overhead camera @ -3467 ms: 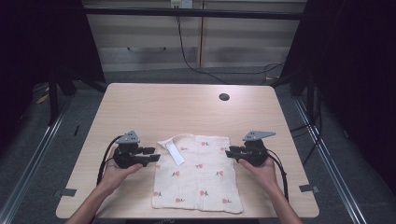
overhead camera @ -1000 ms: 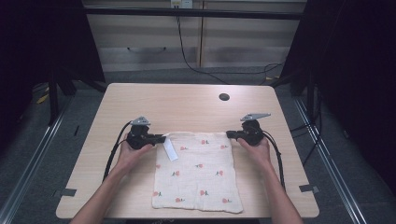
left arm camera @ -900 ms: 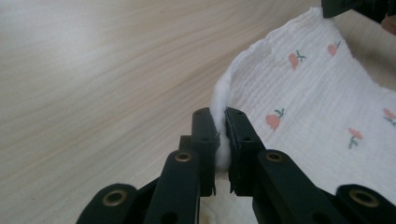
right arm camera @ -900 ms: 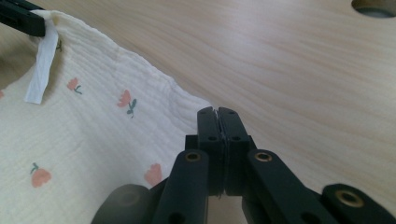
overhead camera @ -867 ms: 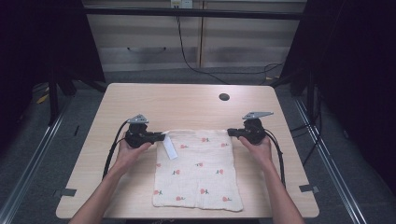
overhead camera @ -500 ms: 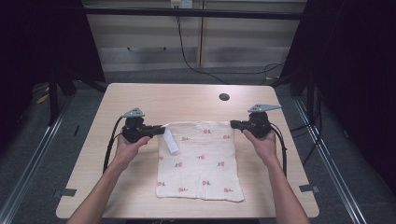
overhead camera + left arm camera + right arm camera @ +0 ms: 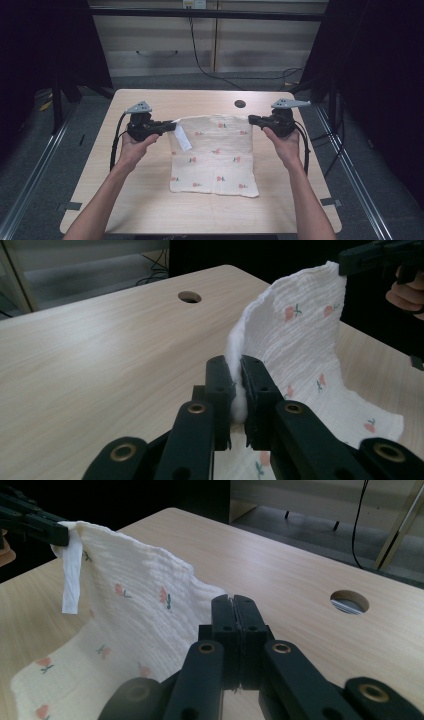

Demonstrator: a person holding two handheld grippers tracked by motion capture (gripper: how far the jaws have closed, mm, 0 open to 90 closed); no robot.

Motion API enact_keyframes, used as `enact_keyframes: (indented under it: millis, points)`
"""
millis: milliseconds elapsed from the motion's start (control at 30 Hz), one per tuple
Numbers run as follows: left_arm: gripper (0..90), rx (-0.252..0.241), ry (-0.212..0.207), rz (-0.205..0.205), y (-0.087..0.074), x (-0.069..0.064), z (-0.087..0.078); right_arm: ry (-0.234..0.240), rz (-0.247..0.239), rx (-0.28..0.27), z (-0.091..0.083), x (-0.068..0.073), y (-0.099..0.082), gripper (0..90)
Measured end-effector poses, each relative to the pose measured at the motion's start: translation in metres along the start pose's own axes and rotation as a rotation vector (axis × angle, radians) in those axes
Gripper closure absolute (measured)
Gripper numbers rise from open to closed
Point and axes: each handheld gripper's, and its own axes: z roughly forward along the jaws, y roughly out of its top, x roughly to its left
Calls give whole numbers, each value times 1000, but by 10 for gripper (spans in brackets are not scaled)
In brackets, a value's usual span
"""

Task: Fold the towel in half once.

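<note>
Holding a white cloth (image 7: pixel 215 150) printed with small red fruit by its two far corners, one corner in each gripper. Pinching the cloth's left far corner in the left gripper (image 7: pixel 170 126), jaws closed almost fully with a bunched fold of fabric squeezed between the pads, as seen close up in the left gripper view (image 7: pixel 236 385). Clamping the right far corner in the right gripper (image 7: pixel 252 120), jaws pressed tight together in the right gripper view (image 7: pixel 234 615), the fabric edge disappearing at their left side. Stretching the far edge of the cloth between the two grippers, raised above the bench (image 7: pixel 150 210), with the fabric sloping down toward the person and its near edge lying on the wood. Dangling beside the left gripper, a white label strip (image 7: pixel 182 137) hanging from the cloth's corner, also showing in the right gripper view (image 7: pixel 71 575). Sitting well beyond the cloth's far edge, nearer the right gripper, a round cable hole (image 7: pixel 240 104) in the bench. Gripping both tools with hands coming in from the near side, left hand (image 7: pixel 135 147) and right hand (image 7: pixel 285 145), cables trailing from each.
</note>
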Motion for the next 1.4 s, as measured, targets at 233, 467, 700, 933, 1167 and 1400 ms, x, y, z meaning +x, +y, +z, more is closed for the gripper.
enact_keyframes:
  millis: [233, 467, 700, 933, 1167, 1400]
  points:
    - [830, 58, -8, 28, -21, -2, -3, 25, -25, 11, -1, 10, -12, 895]
    - [830, 45, -28, 35, -31, -9, -19, 48, -42, 37, -12, 19, -30, 894]
    - [829, 51, -92, 23, -46, -20, -24, 69, -62, 64, -25, 30, -49, 895]
    - [827, 100, -111, 36, -62, -31, -21, 81, -77, 92, -36, 40, -64, 894]
    - [821, 143, -149, 27, -83, -36, -19, 101, -72, 157, -36, 47, -89, 894]
    - [811, 170, -165, 8, -100, -37, -12, 113, -57, 223, -30, 51, -116, 893]
